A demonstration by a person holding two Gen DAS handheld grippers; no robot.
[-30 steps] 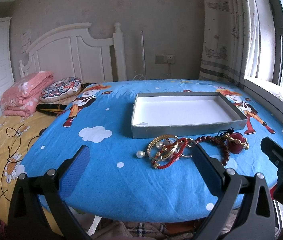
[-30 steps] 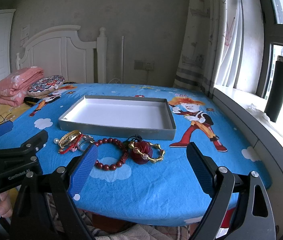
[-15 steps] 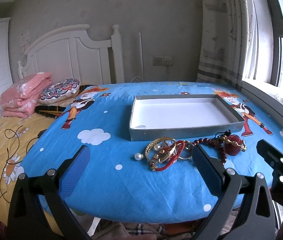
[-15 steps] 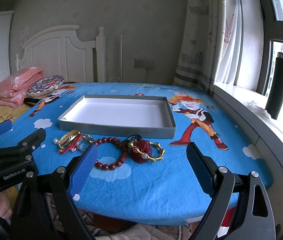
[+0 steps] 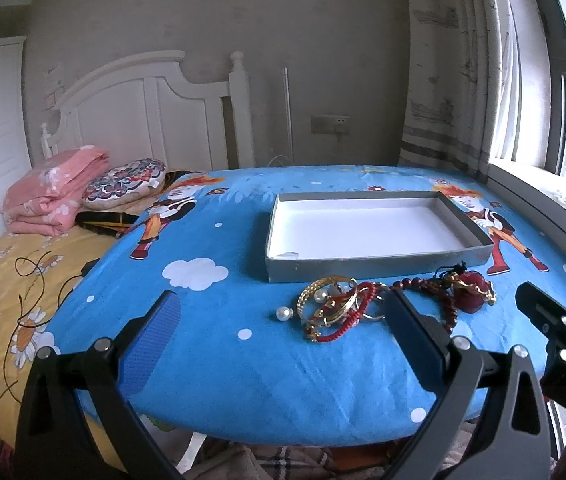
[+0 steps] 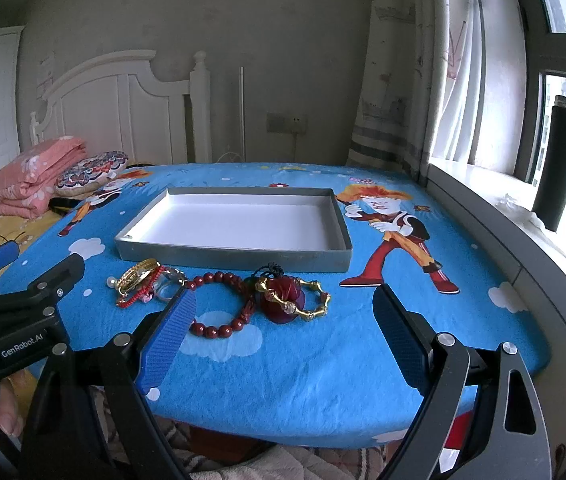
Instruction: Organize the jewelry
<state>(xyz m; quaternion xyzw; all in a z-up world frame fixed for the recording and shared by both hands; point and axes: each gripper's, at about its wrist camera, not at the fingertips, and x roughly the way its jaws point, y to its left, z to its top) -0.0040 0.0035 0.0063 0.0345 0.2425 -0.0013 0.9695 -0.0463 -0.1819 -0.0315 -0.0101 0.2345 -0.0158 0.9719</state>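
A grey tray point(image 5: 379, 268) point(image 6: 235, 257) with a white, bare floor lies on the blue cartoon cloth. In front of it sits a tangle of jewelry: gold bangles and red cord bracelets point(image 5: 333, 306) point(image 6: 141, 280), a loose pearl point(image 5: 283, 313), a dark red bead bracelet point(image 6: 223, 300), and a red ornament with a gold bamboo bangle point(image 6: 293, 298) point(image 5: 471, 290). My left gripper point(image 5: 281, 320) hovers open just short of the bangles. My right gripper point(image 6: 283, 322) stands open near the bead bracelet and ornament. Neither holds anything.
The table's front edge point(image 6: 283, 420) is close under both grippers. A bed with a pink folded blanket point(image 5: 51, 192) and a patterned pillow point(image 5: 127, 180) lies to the left. On the windowsill at the right stands a dark bottle point(image 6: 555, 164).
Both views have shifted slightly, with the jewelry and tray sitting a little lower and nearer. Both grippers stay open; the jewelry has not moved.
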